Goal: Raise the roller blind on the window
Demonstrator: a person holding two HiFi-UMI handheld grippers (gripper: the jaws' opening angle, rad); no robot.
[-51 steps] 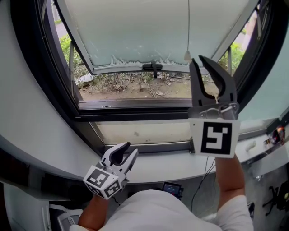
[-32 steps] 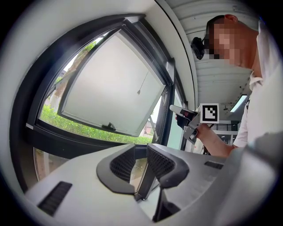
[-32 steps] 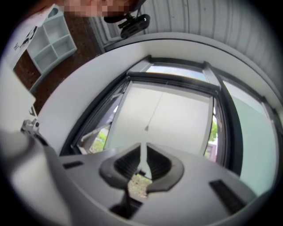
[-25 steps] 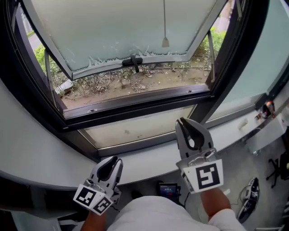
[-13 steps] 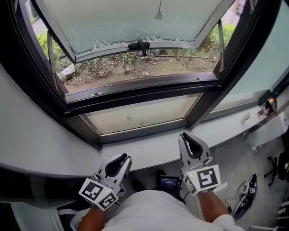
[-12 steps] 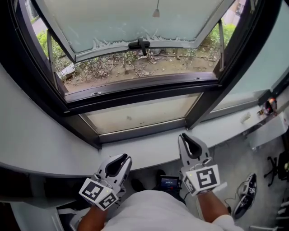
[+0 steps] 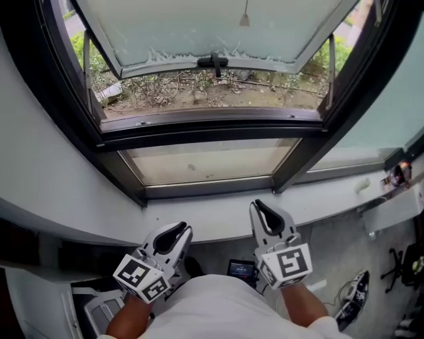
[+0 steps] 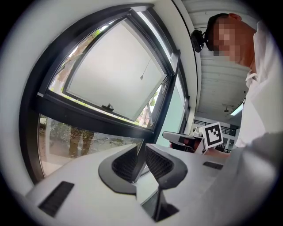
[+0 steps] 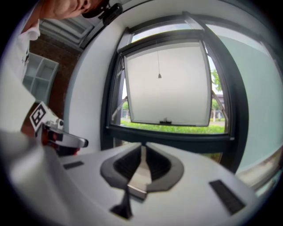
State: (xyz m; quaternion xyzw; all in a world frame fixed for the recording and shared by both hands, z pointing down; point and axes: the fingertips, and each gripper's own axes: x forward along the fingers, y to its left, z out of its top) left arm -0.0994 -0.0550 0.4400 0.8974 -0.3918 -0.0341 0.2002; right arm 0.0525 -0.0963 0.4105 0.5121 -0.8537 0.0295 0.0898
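I have both grippers low in the head view, just in front of the white sill. The left gripper has its fingertips drawn together with nothing between them, and the right gripper is the same. The roller blind's pull cord hangs at the top edge of the frame, before the tilted-out window sash, well apart from both sets of fingers. In the right gripper view the pull cord hangs high above the closed tips.
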